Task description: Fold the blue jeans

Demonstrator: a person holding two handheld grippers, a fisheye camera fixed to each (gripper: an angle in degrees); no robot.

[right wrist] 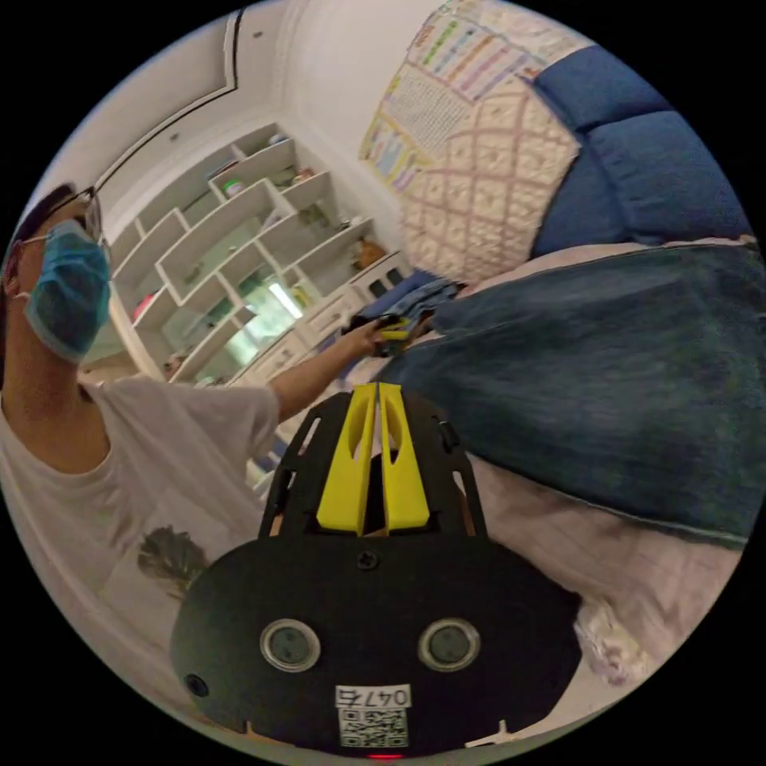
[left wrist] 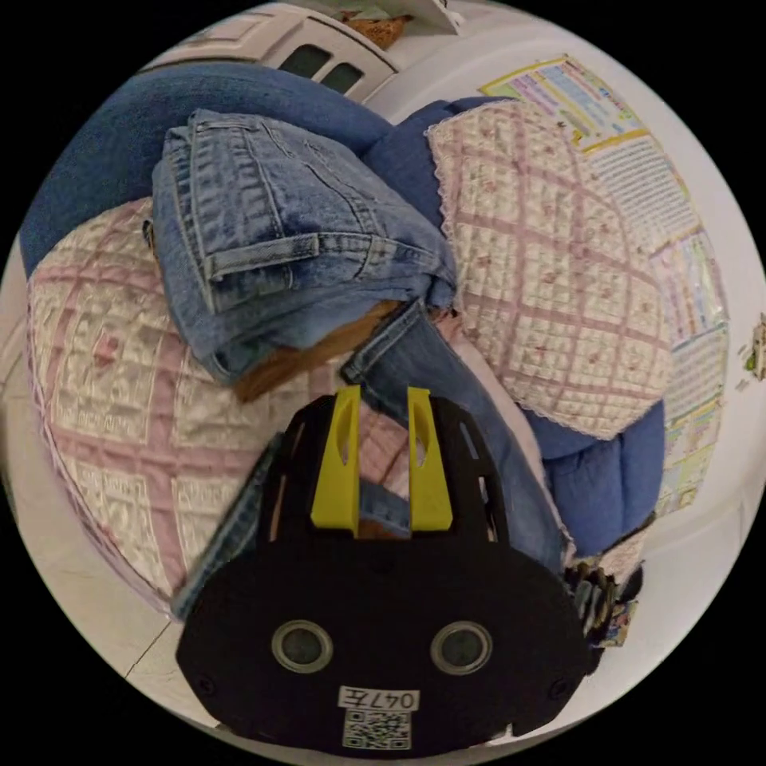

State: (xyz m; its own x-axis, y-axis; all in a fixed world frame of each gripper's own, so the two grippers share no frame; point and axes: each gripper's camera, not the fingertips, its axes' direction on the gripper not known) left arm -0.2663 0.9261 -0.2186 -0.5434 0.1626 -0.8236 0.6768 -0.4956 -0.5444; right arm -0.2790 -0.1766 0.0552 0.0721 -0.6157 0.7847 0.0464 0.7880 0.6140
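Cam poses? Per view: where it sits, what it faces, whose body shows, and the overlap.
Left gripper view: rides the left tool, jaws apart, facing bunched jeans on a quilted sofa.
Right gripper view: rides the right tool, jaws together, looking along a flat jeans leg toward shelves; the person's torso and arm show.
Shared: jeans, sofa, wall posters.
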